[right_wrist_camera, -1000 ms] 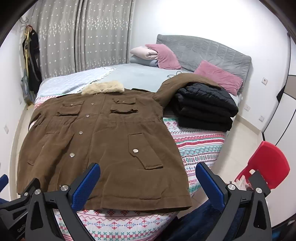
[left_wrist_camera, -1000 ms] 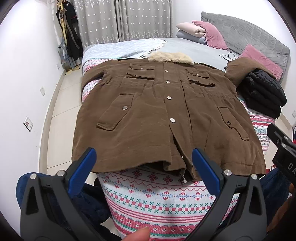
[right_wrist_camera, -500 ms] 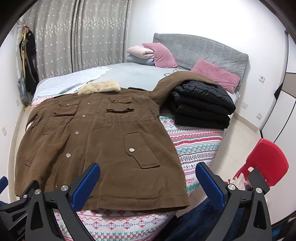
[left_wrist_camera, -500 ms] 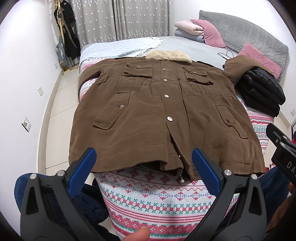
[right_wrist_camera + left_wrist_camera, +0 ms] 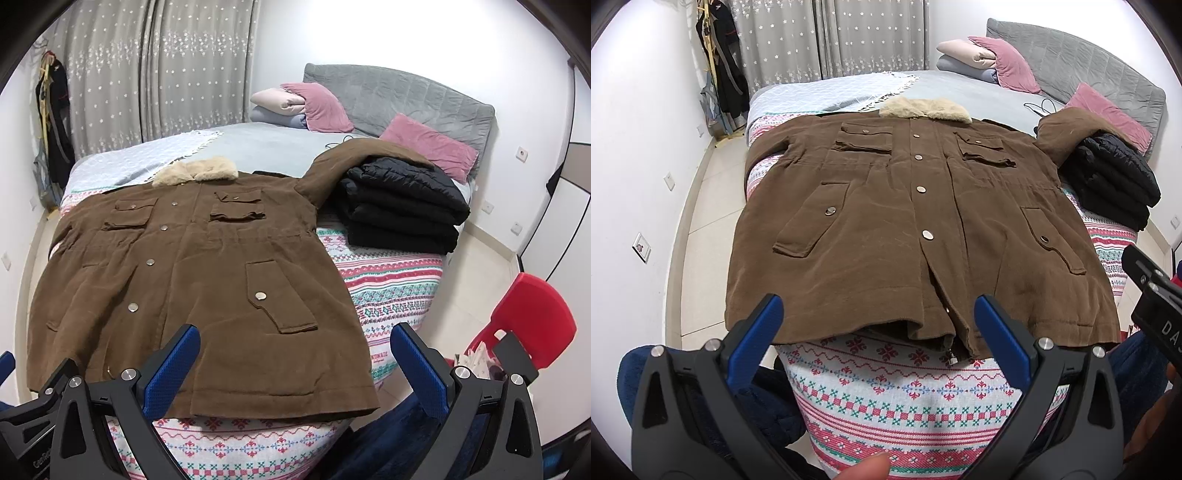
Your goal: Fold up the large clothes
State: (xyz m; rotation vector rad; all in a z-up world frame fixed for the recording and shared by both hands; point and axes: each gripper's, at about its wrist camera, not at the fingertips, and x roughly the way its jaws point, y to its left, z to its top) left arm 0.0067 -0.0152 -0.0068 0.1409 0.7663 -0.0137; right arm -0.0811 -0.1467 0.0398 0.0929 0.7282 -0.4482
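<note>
Left wrist view: we see the brown coat (image 5: 923,236) spread flat, front up, on the bed (image 5: 905,398), its hem just ahead of our left gripper (image 5: 879,325), jaws spread, empty. Our right gripper (image 5: 295,354) is also released, empty, hovering at the coat's hem corner. Folded black jacket (image 5: 402,206) sits beside the coat, under its sleeve.

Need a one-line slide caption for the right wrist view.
Open right gripper hovers above the hem of a brown button-front coat spread flat on the patterned bed, beside folded black jackets.
</note>
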